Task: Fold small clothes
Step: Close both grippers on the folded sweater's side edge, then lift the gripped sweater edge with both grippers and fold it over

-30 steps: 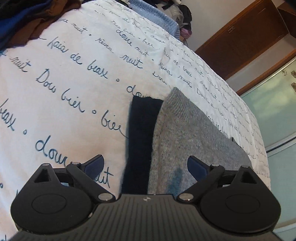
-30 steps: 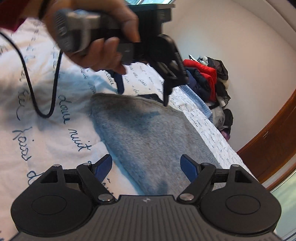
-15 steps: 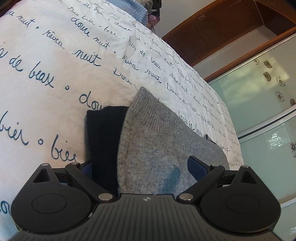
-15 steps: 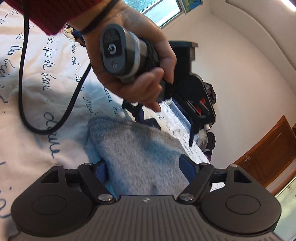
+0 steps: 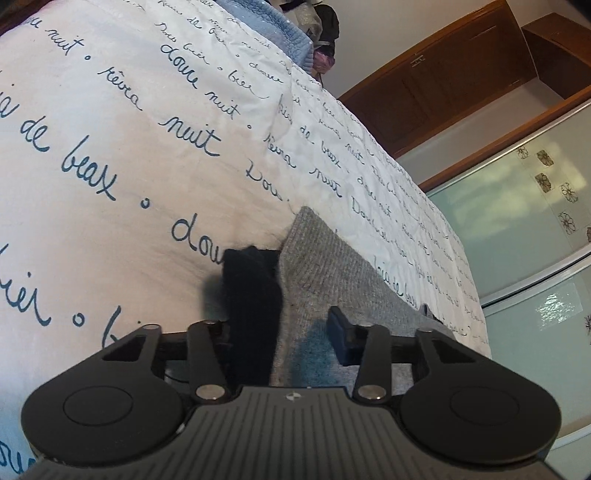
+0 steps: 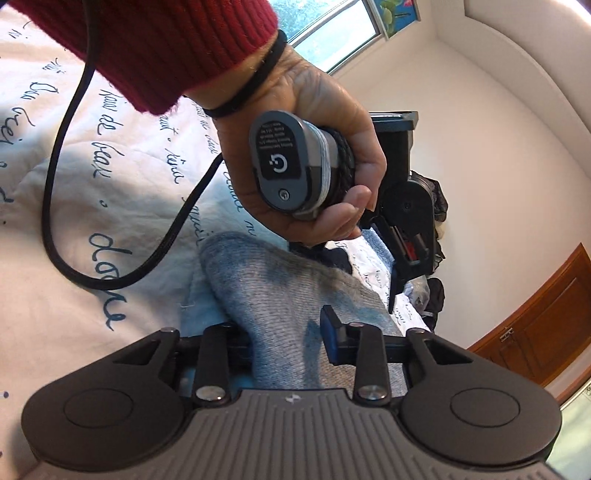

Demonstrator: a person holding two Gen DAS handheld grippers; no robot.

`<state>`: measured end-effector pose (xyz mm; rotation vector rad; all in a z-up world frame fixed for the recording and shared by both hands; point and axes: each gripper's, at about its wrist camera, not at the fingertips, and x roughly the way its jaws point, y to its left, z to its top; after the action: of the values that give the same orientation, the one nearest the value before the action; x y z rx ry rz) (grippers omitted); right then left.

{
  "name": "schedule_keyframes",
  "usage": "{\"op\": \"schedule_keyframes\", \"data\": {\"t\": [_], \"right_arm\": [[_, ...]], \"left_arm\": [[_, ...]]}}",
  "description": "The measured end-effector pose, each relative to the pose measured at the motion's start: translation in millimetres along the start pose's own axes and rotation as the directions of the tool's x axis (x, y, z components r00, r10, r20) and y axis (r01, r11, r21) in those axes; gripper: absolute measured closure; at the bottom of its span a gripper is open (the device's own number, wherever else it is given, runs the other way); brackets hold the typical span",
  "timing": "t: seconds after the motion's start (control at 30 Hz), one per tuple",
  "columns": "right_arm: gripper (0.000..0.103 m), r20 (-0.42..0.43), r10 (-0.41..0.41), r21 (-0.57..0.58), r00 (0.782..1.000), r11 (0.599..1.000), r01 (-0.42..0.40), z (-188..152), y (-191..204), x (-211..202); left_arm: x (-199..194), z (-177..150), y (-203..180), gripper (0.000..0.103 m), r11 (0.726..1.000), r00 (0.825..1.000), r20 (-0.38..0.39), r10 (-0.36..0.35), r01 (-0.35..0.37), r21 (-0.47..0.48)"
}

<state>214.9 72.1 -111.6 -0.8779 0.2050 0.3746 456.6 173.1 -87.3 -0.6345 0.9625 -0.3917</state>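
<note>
Now both grippers are closing on the grey knit garment (image 5: 332,280) lying on the script-printed bedcover (image 5: 129,155): the left gripper (image 5: 284,332) pinches one end with dark fabric (image 5: 251,295) between its jaws, the right gripper (image 6: 288,339) gathers the other end.

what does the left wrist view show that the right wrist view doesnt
Only the left wrist view shows the frosted glass doors, a black garment beside the grey one, and the left tool closing on both.

Only the right wrist view shows the person's hand, red sleeve, black cable, window and the right tool closing on grey knit.

Both show the grey garment and the lettered bedspread.
</note>
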Motion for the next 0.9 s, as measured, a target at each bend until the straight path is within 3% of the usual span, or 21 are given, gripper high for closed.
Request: {"op": "schedule_keyframes", "data": {"t": [0.07, 0.27, 0.6, 0.9], "right_arm": [[0.081, -0.002, 0.016, -0.004, 1.0, 1.0, -0.016, 2.2, 1.9, 2.3], [0.094, 0.009, 0.056, 0.005, 0.998, 0.998, -0.056, -2.2, 0.7, -0.3], [0.096, 0.067, 0.047, 0.095, 0.997, 0.994, -0.054, -5.3, -20.9, -11.3], [0.096, 0.108, 0.064, 0.288, 0.992, 0.953, -0.093, -21.9, -66.8, -34.7]], "left_arm": [[-1.6, -1.1, 4.6, 0.089, 1.0, 1.0, 0.008, 0.025, -0.025, -0.012], [-11.7, -11.0, -11.7, 0.091, 0.995, 0.995, 0.066, 0.08, -0.084, 0.061], [-30.2, -16.1, -40.1, 0.091, 0.99, 0.988, 0.108, 0.107, -0.116, 0.08], [-49.8, -20.5, -80.4, 0.091, 0.99, 0.982, 0.166, 0.095, -0.111, 0.088]]}}
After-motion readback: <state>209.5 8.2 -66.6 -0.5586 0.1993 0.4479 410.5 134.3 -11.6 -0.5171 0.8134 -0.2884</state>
